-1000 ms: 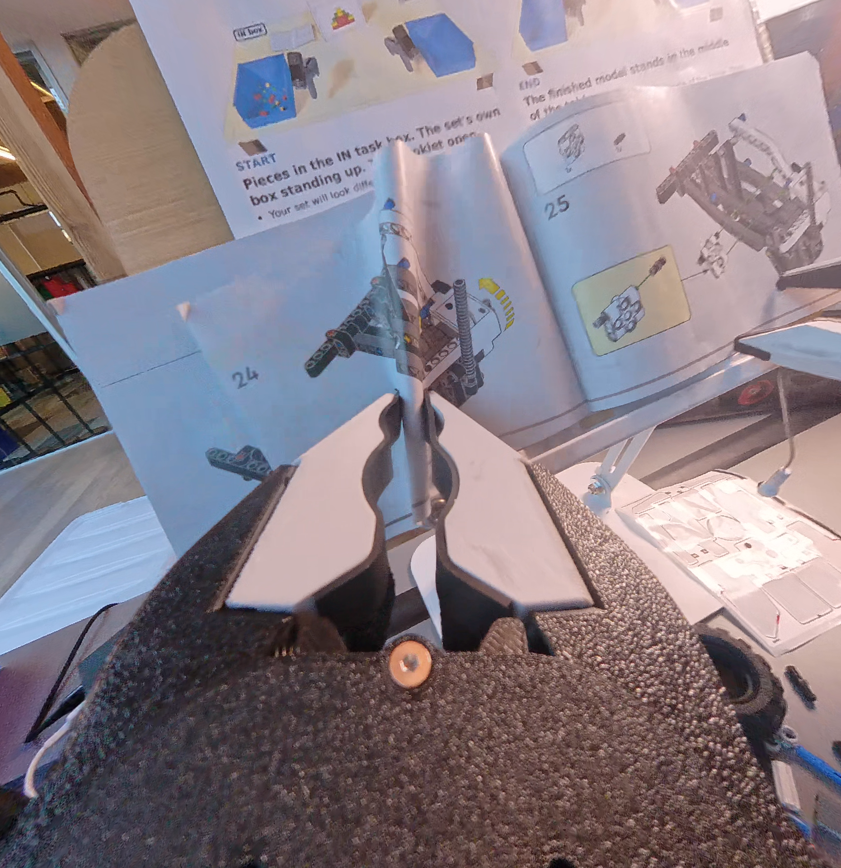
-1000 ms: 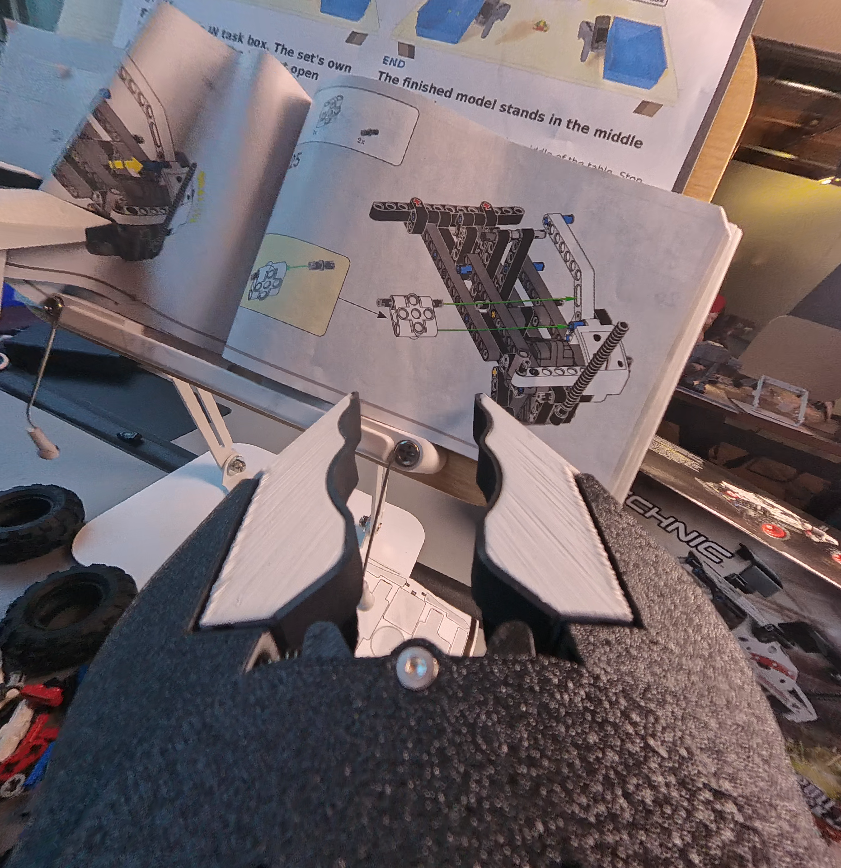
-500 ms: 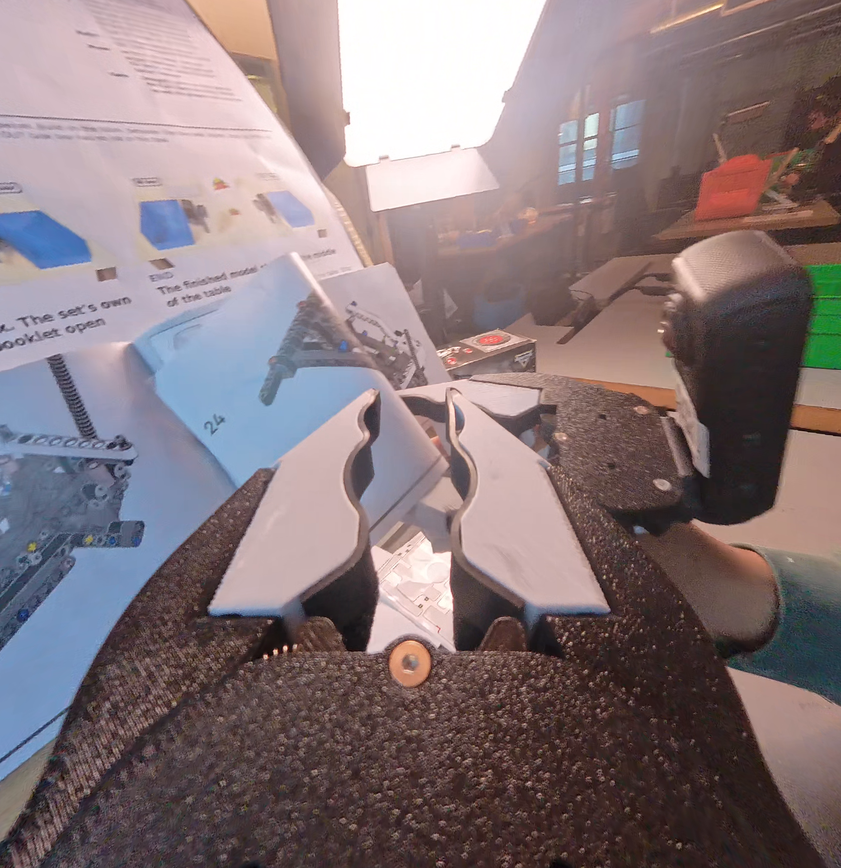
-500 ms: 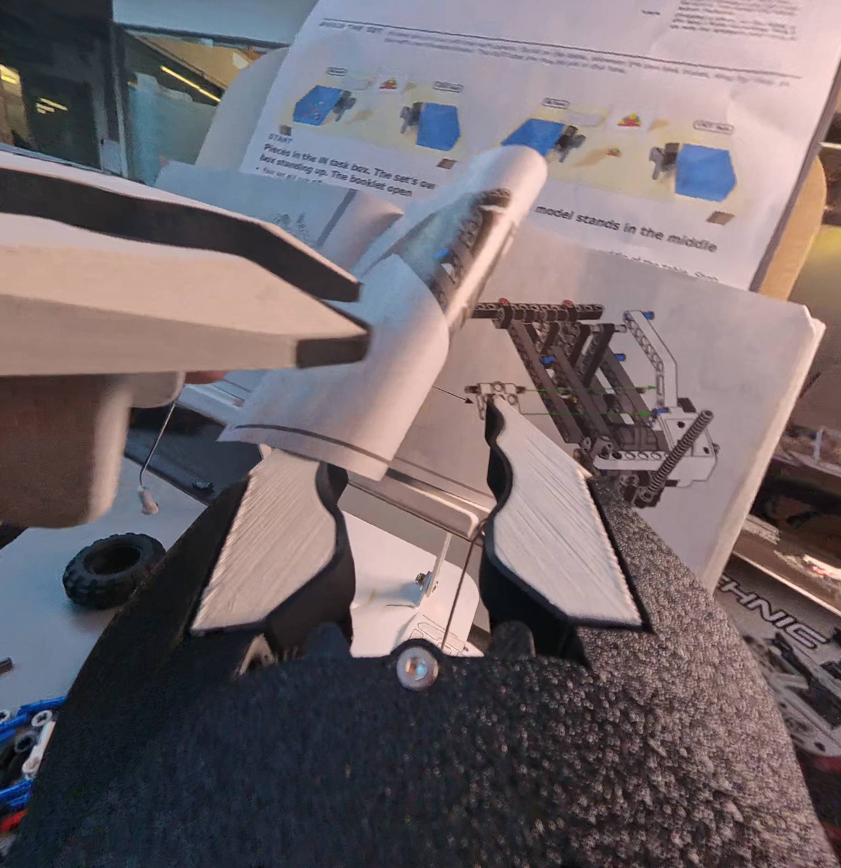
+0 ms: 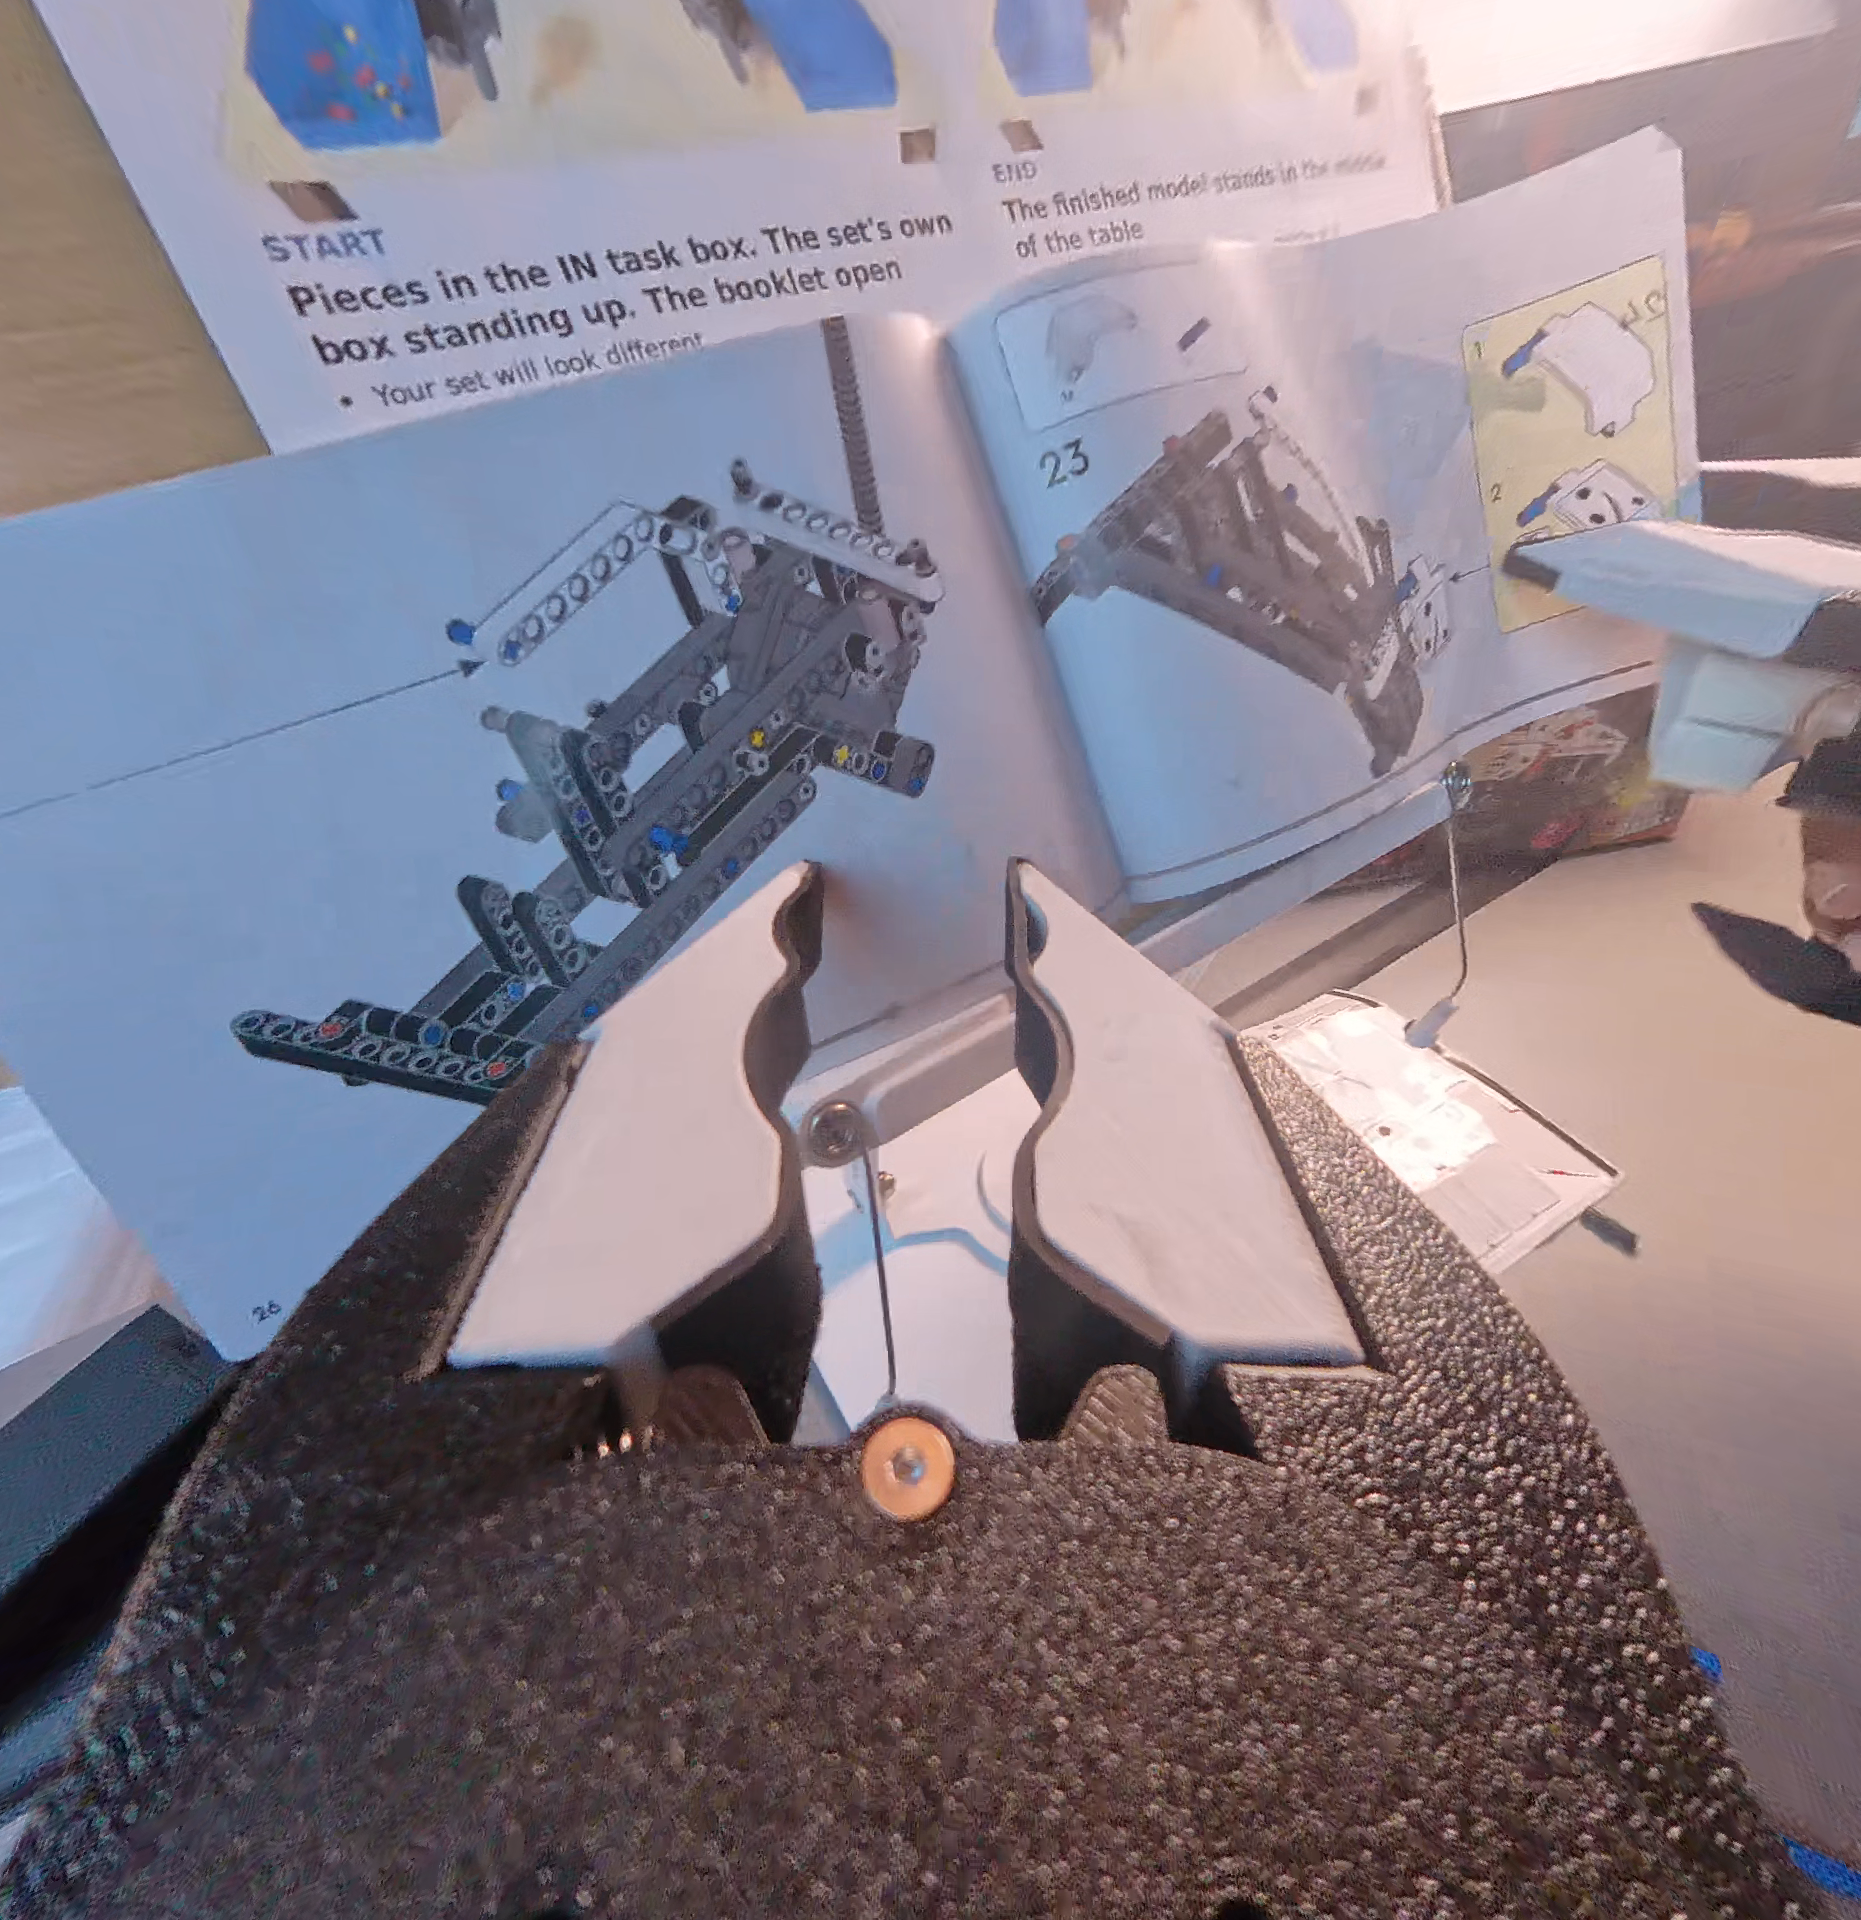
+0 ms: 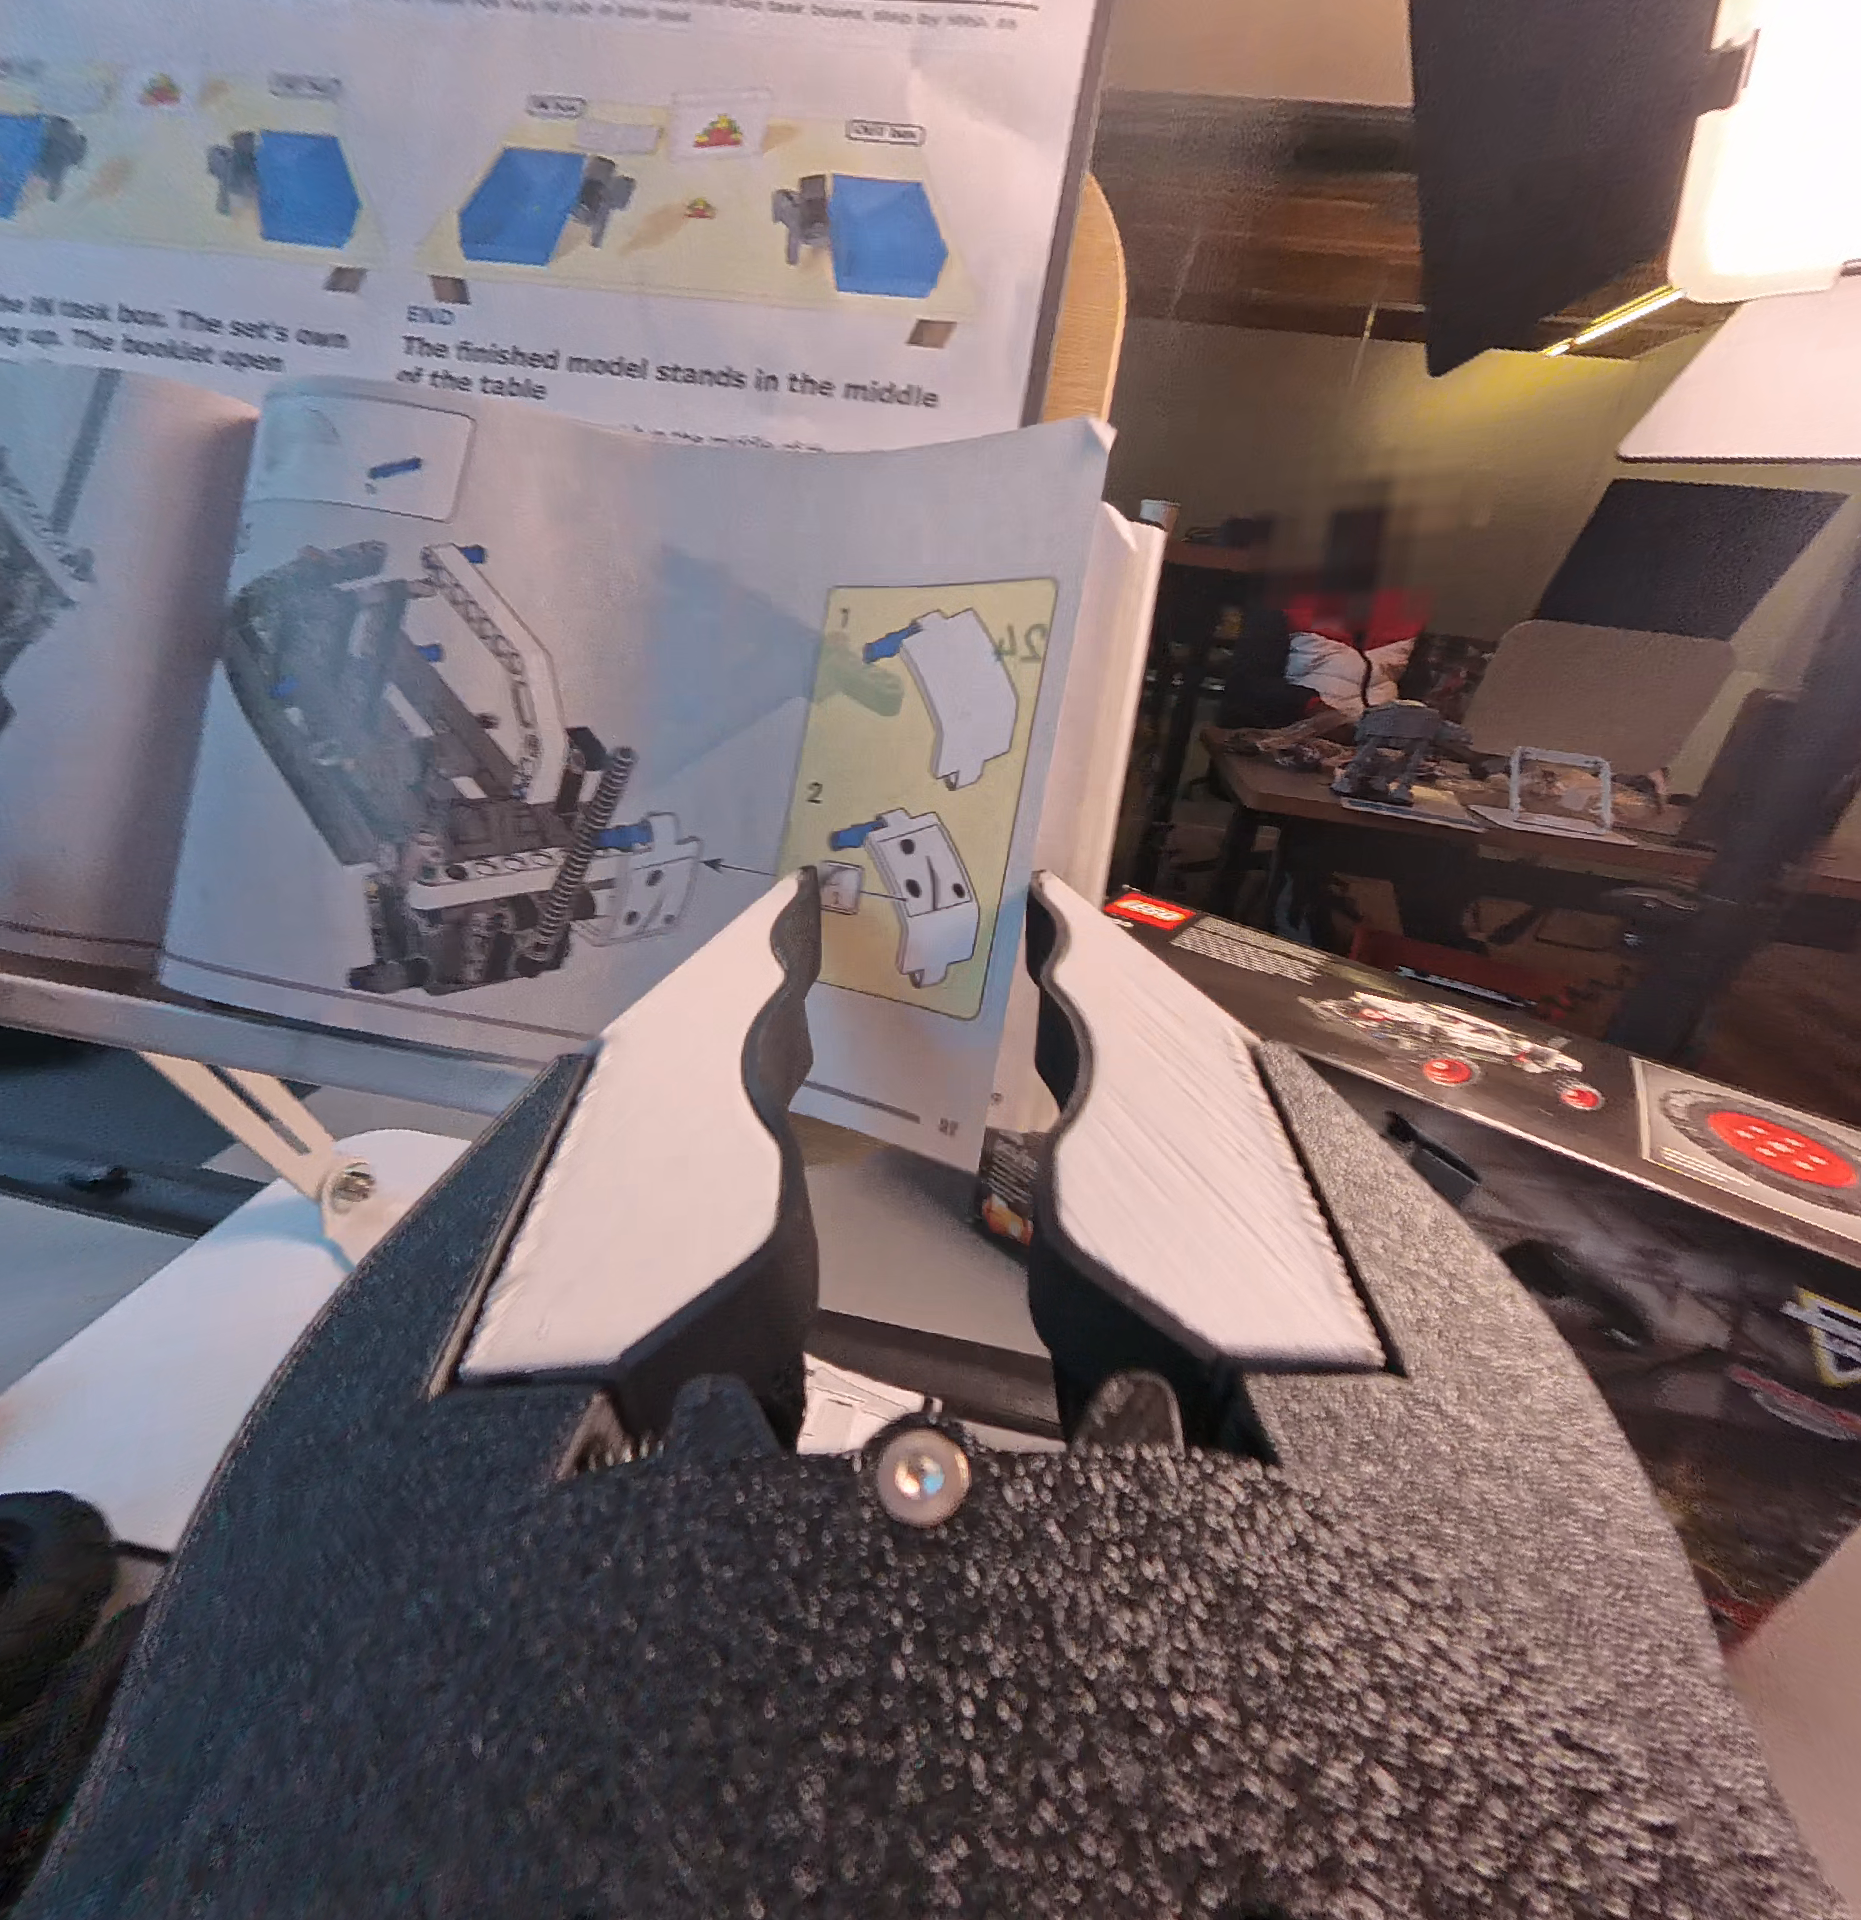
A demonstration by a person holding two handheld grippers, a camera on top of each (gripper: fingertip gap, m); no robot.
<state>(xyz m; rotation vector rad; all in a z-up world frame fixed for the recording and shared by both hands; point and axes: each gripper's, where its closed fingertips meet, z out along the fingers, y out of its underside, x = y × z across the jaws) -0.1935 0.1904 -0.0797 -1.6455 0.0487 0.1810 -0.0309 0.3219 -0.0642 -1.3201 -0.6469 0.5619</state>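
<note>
Instruction booklet [image 5: 614, 727] lies open on a white stand [image 5: 905, 1081], propped upright against a large printed sheet [image 5: 635, 208]; pages show grey-black model diagrams with blue pins. Left gripper [image 5: 913, 883] spread, empty, just before the lower gutter. Right gripper [image 6: 921, 894] spread too, empty, tips at the right page's outer edge (page curling). Beside the stand: dark product box [image 6: 1528, 1060], sticker sheet [image 5: 1425, 1132] on pale grey table [image 5: 1684, 1247]. Dim workshop behind.
</note>
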